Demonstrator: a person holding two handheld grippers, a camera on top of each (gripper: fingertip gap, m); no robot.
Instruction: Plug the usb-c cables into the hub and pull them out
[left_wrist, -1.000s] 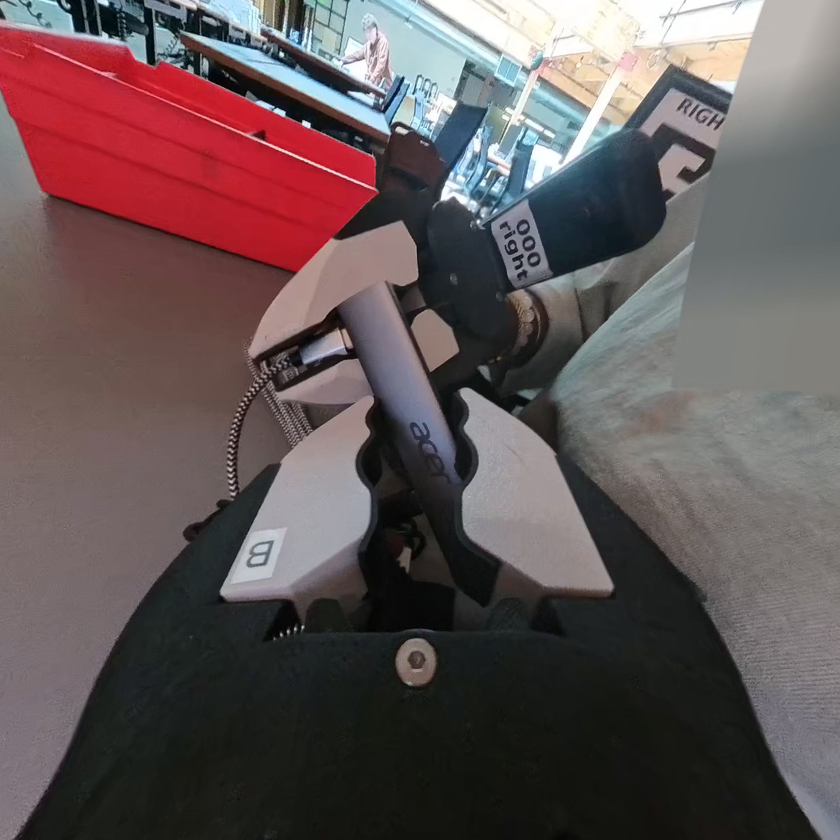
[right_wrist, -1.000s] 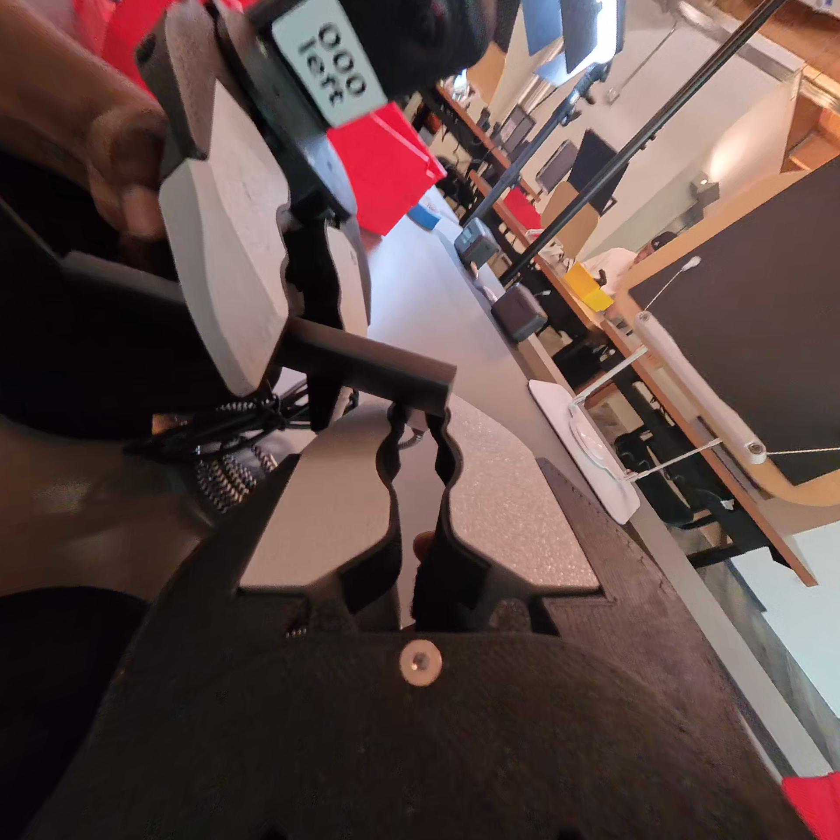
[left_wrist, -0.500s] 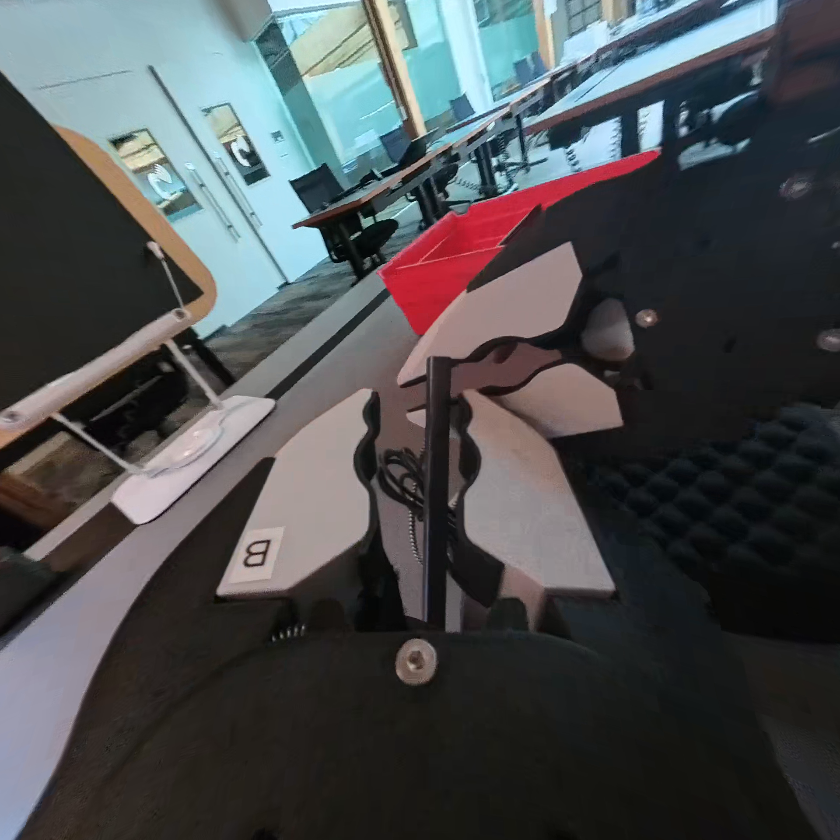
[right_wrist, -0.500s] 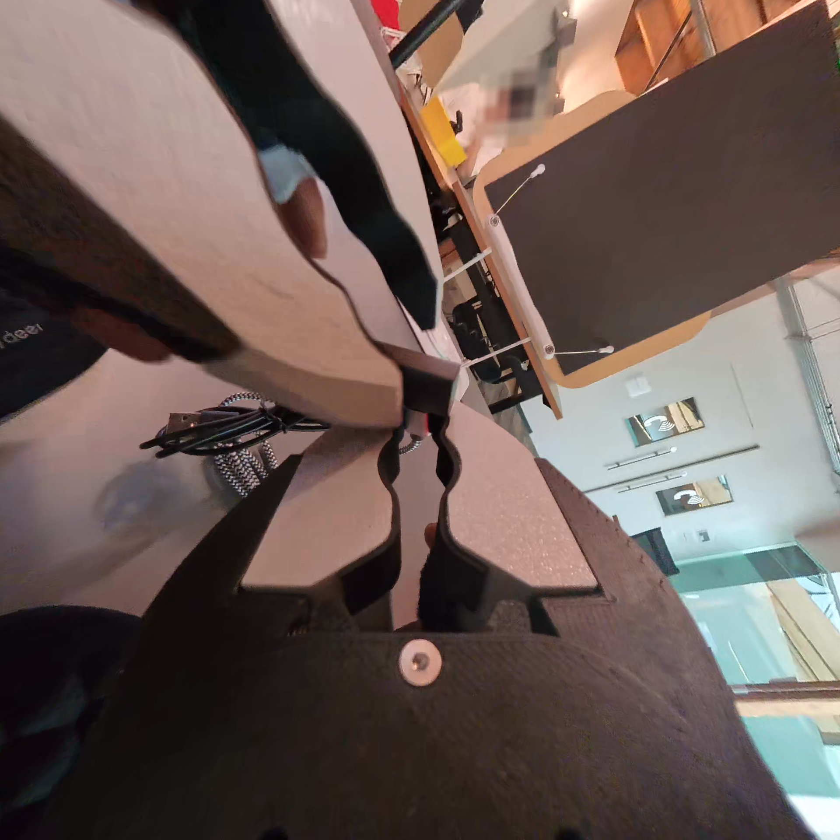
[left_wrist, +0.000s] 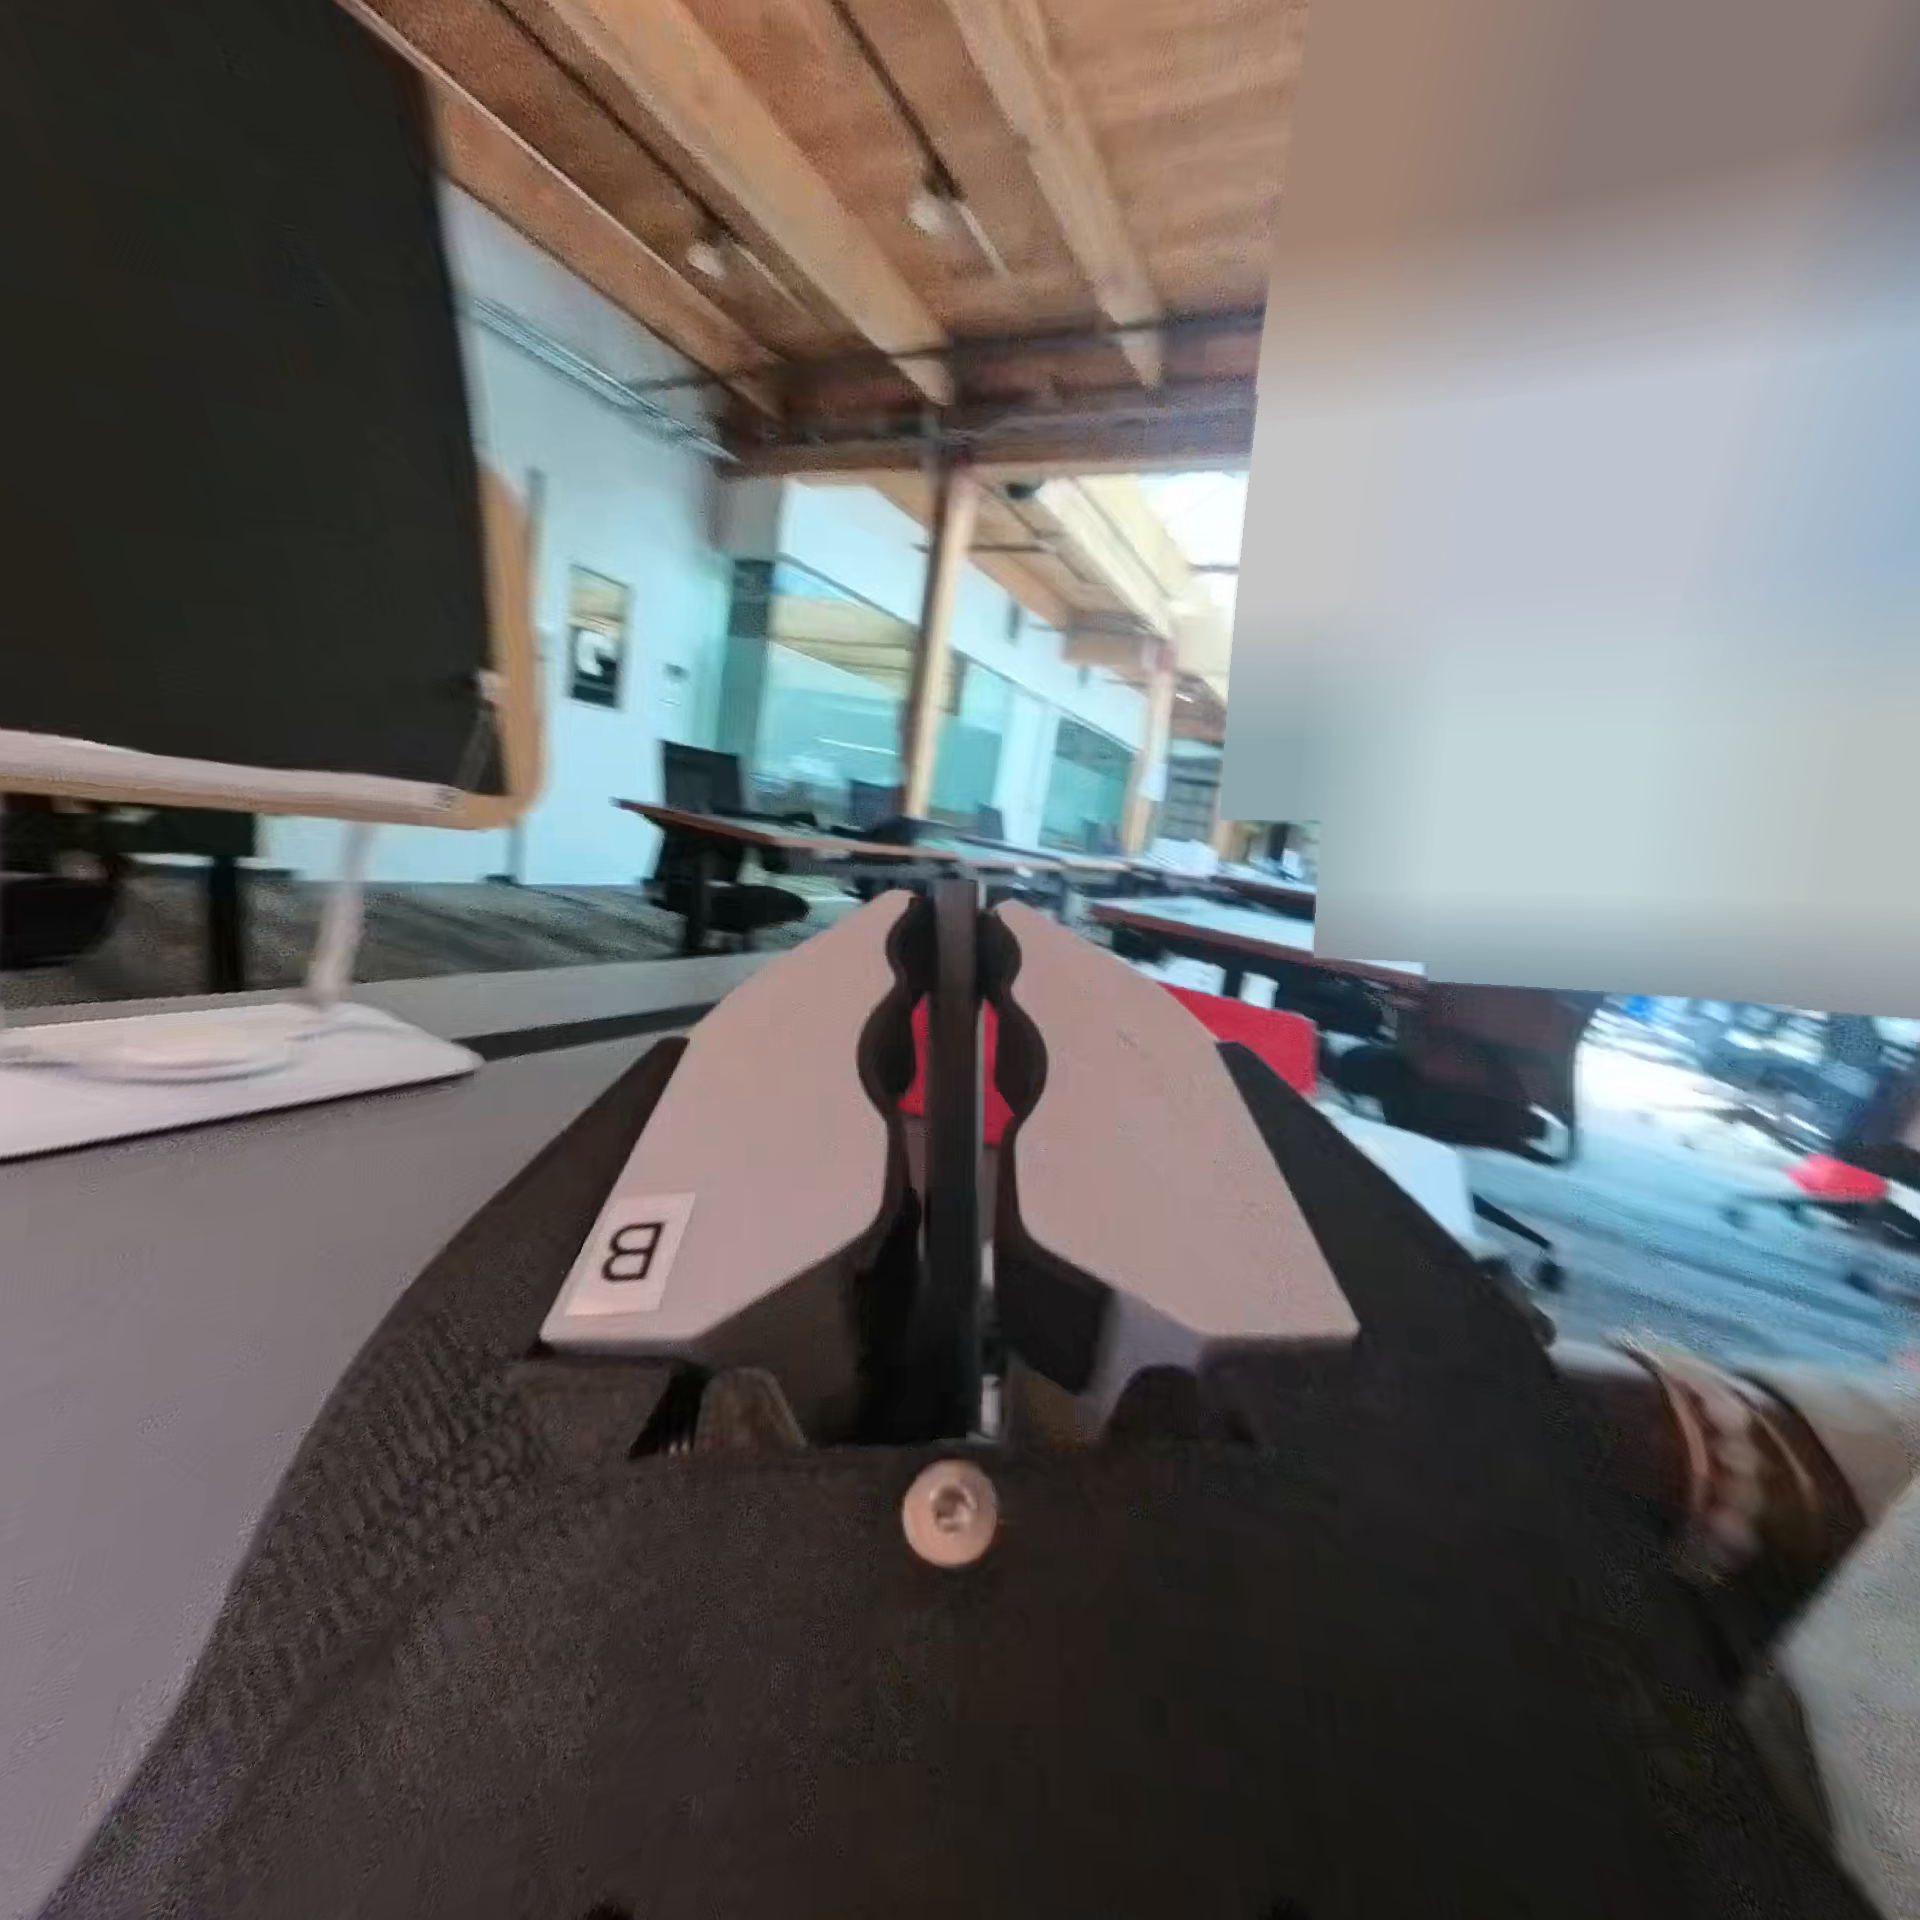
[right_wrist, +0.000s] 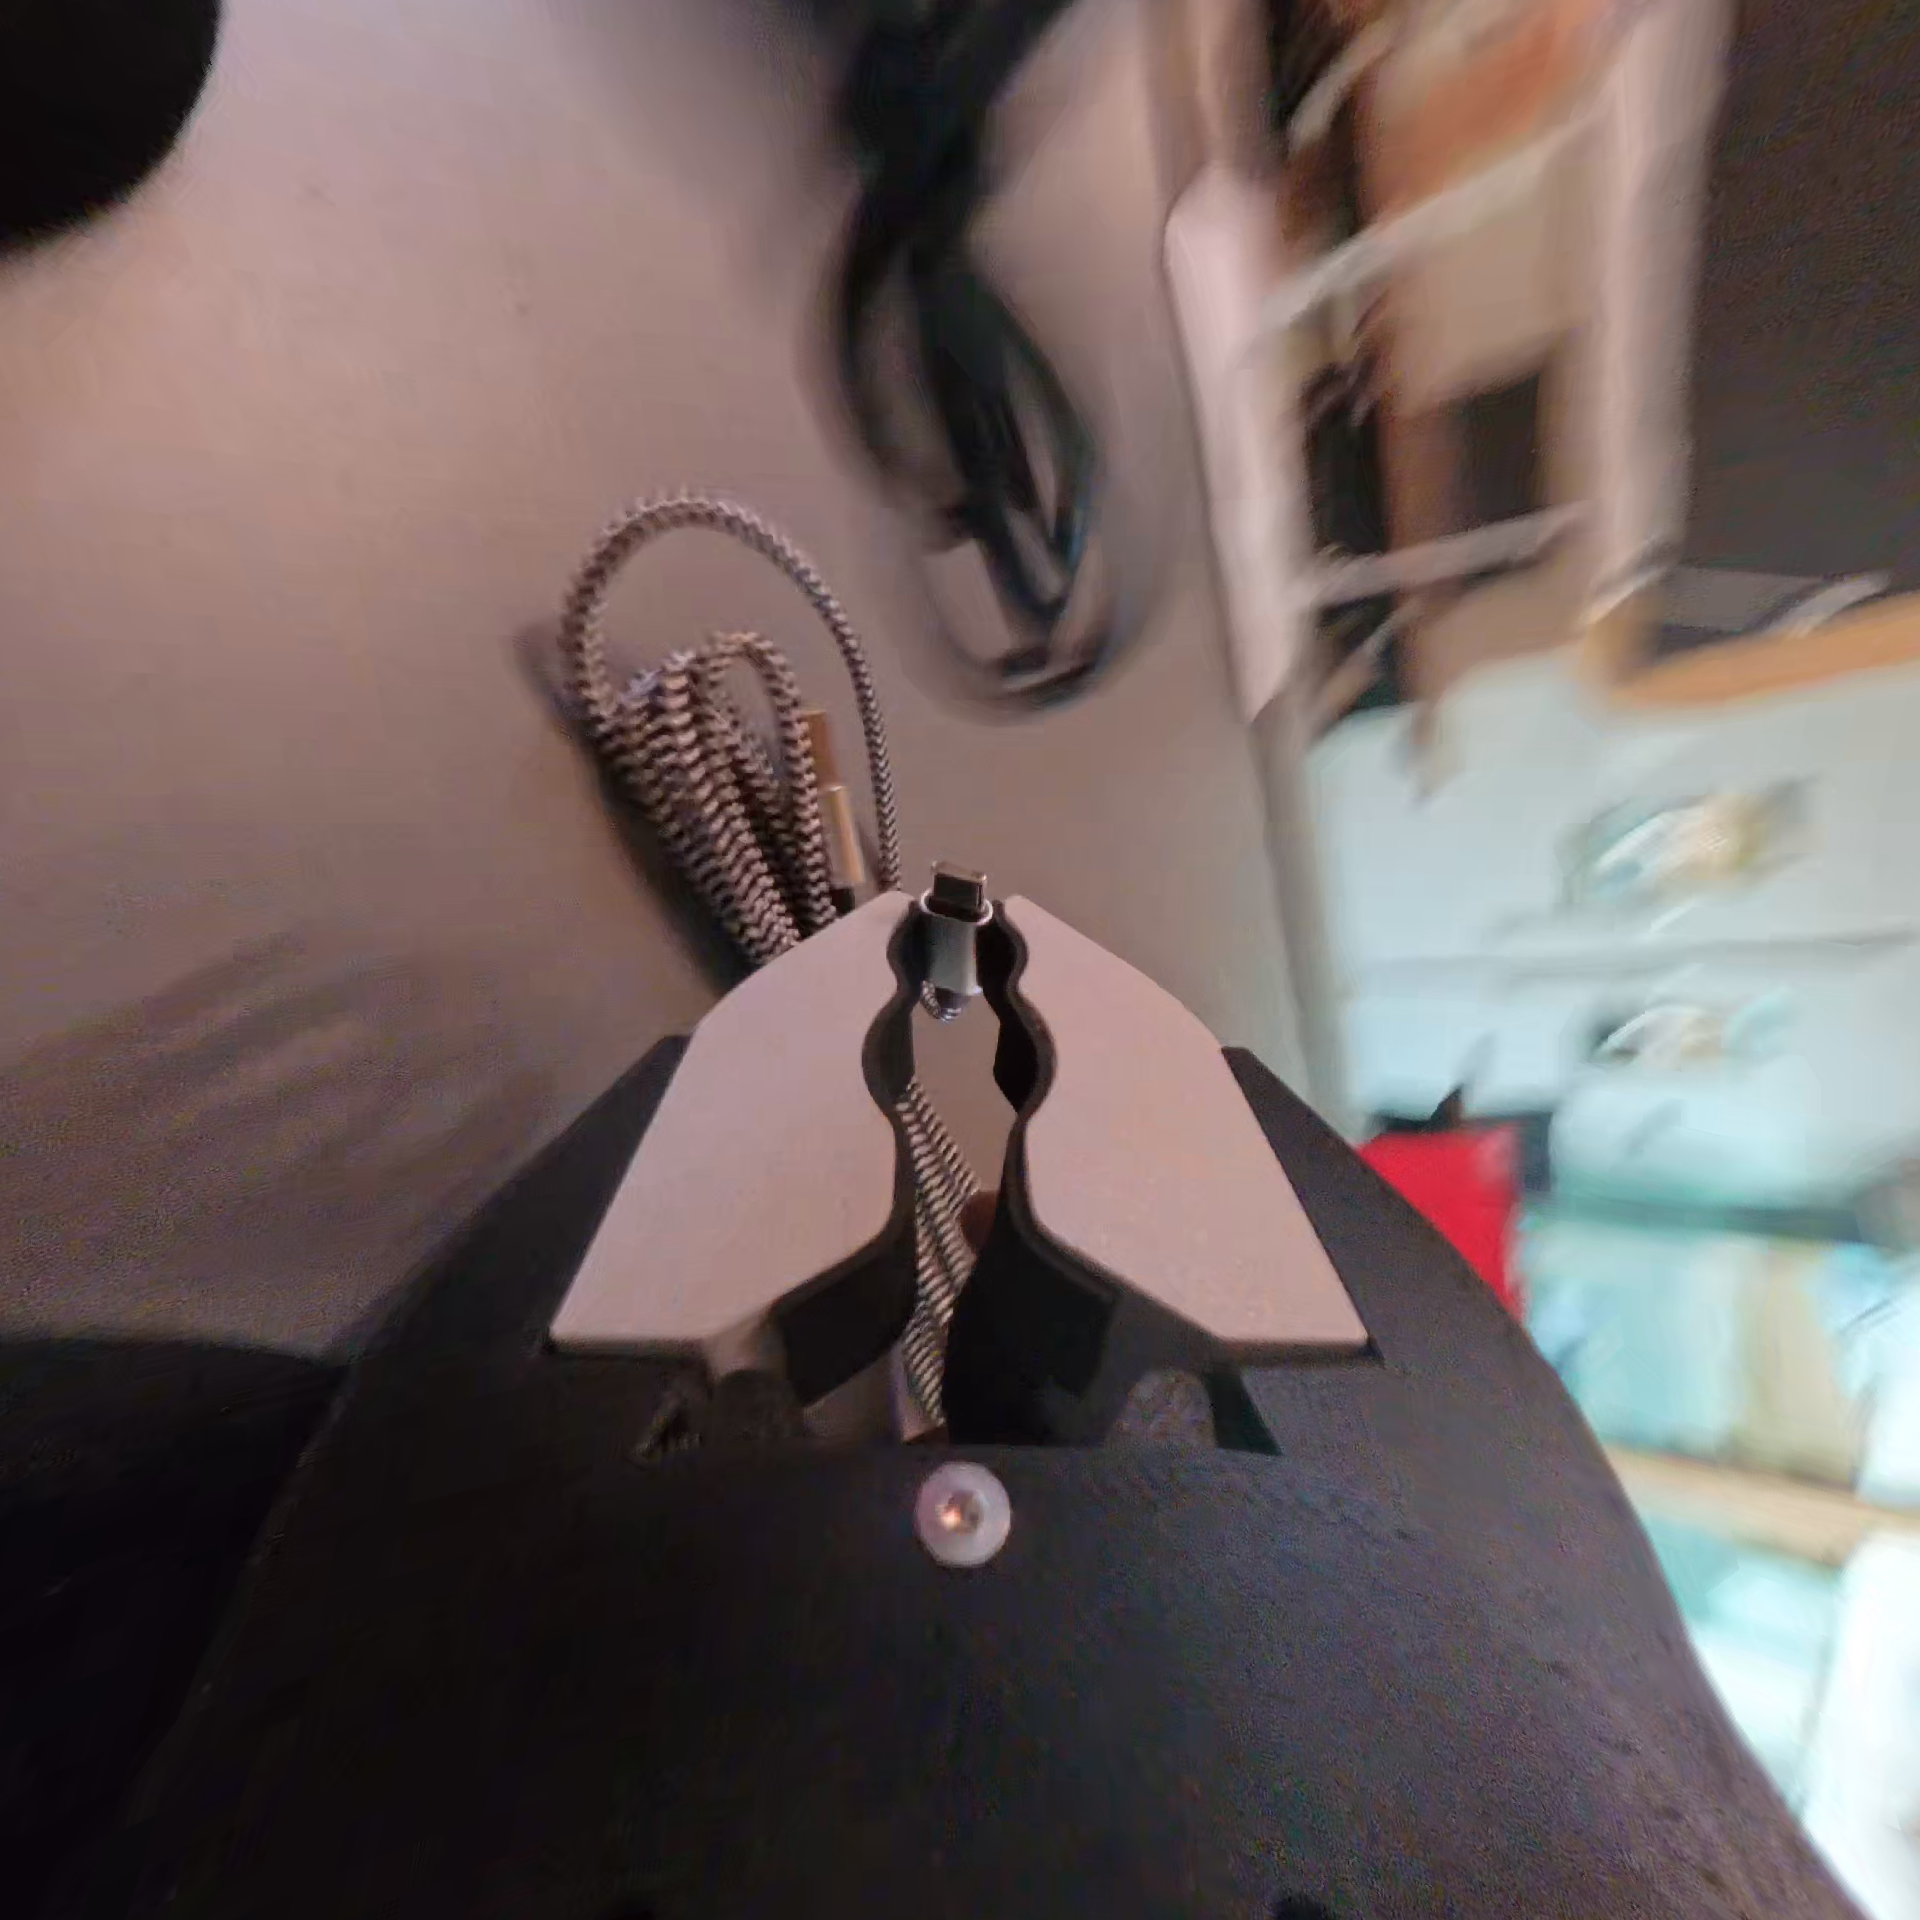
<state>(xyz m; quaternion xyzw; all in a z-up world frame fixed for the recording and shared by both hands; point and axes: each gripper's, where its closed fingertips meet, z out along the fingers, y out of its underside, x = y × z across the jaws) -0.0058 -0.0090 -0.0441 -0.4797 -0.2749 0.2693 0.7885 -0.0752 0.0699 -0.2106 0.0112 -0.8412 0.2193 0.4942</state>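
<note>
In the left wrist view my left gripper (left_wrist: 953, 914) is shut on the hub (left_wrist: 951, 1101), a thin dark slab held edge-on between the grey fingers, lifted above the dark table (left_wrist: 208, 1299). No cable shows in the hub here. In the right wrist view my right gripper (right_wrist: 951, 904) is shut on the metal plug (right_wrist: 951, 935) of a black-and-white braided usb-c cable (right_wrist: 727, 748). The plug tip sticks out past the fingertips, free of the hub. The cable's coil lies on the table beyond. A black cable bundle (right_wrist: 987, 468) lies farther off, blurred.
A white stand base (left_wrist: 208, 1049) with a dark board (left_wrist: 208, 364) above it stands at the table's far left. A red bin (left_wrist: 1236, 1029) shows behind the left fingers. A person's sleeve and wrist (left_wrist: 1745, 1455) are at the lower right.
The two grippers were together at the hub; now they are apart. The right gripper has come away with the braided cable's plug. The left gripper has swung round with the hub.
</note>
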